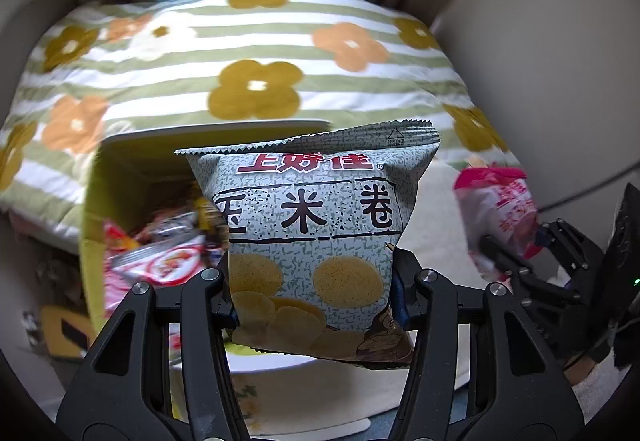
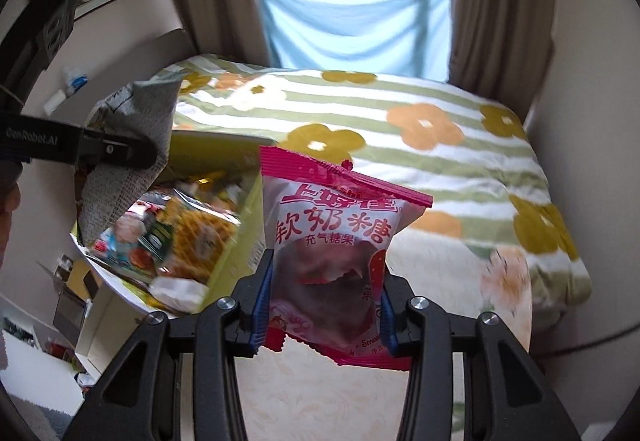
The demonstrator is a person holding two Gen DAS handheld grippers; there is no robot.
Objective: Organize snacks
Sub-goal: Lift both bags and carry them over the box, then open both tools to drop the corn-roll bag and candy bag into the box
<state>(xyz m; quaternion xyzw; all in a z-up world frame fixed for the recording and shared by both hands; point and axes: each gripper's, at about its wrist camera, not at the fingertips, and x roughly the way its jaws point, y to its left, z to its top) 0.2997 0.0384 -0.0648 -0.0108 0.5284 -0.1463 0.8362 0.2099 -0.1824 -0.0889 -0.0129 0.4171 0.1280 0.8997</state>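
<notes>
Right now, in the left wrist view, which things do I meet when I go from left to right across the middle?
Yellow-green box of snacks → grey corn-roll bag in the left claw → pink candy bag → right claw.

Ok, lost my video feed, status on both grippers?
Left gripper shut on grey-green corn-snack bag. Right gripper shut on pink marshmallow-candy packet. Yellow-green snack box alongside, nothing blocking.
</notes>
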